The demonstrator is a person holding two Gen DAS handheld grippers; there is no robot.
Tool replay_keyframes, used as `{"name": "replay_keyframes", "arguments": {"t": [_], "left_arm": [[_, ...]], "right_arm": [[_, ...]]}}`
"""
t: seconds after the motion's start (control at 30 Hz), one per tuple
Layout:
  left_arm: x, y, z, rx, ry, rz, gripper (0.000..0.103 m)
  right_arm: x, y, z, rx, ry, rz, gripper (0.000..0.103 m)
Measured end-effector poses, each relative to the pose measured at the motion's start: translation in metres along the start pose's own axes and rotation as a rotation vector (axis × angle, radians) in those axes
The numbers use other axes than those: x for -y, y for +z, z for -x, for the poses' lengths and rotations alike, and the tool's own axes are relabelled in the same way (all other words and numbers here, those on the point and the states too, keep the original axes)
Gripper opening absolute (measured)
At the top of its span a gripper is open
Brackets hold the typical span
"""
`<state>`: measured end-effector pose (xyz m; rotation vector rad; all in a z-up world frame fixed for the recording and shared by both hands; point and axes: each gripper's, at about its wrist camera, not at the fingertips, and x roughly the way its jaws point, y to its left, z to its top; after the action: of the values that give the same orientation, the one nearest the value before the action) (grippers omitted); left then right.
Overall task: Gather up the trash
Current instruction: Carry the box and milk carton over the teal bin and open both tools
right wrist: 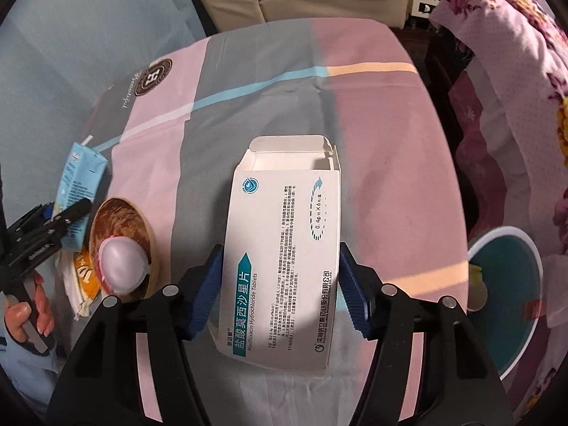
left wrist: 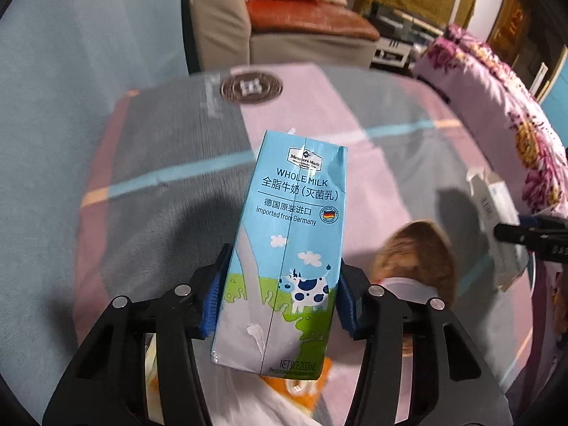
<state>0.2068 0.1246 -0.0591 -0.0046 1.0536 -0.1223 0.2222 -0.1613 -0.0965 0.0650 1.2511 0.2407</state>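
Observation:
My left gripper [left wrist: 280, 294] is shut on a blue whole-milk carton [left wrist: 287, 248] and holds it above the table; the carton also shows in the right wrist view [right wrist: 76, 184] with a white straw. My right gripper [right wrist: 280, 284] is shut on an opened white tablet box [right wrist: 284, 248], held above the table; the box shows at the right edge of the left wrist view [left wrist: 493, 213]. A brown paper bowl [right wrist: 122, 223] with a white plastic lid [right wrist: 122, 266] lies below the carton, beside an orange-and-white wrapper [right wrist: 83, 277].
The table carries a pink, grey and blue striped cloth [right wrist: 372, 113] with a round logo [right wrist: 152, 78]. A teal bin with a white rim [right wrist: 511, 294] stands to the right. A floral blanket [right wrist: 514, 71] lies right; a sofa [left wrist: 284, 25] is behind.

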Motion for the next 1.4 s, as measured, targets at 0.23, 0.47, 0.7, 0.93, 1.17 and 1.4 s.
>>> {"name": "replay_keyframes", "arguments": {"t": [0.23,0.47,0.7,0.93,1.17,1.4], "left_arm": [[0.047,-0.004,0.041,0.06,-0.045,-0.061,0.053],[0.118,-0.018,0.045,0.046,-0.127,-0.132,0.053],[0.197,-0.026,0.041,0.026,-0.182,-0.231,0.053],[0.268,-0.032,0.031,-0.006,-0.212,-0.314,0.053],[0.329,-0.038,0.012,-0.054,-0.225,-0.395,0.053],[0.379,-0.041,-0.003,-0.086,-0.25,-0.451,0.053]], "right_arm": [[0.018,-0.024,0.038,0.065,0.041,-0.053,0.059],[0.047,-0.054,0.082,0.14,0.036,-0.091,0.059],[0.094,-0.086,0.113,0.201,0.037,-0.16,0.059],[0.139,-0.11,0.132,0.261,0.002,-0.2,0.059],[0.183,-0.128,0.142,0.289,0.009,-0.254,0.059],[0.223,-0.144,0.152,0.312,-0.004,-0.315,0.059]]}}
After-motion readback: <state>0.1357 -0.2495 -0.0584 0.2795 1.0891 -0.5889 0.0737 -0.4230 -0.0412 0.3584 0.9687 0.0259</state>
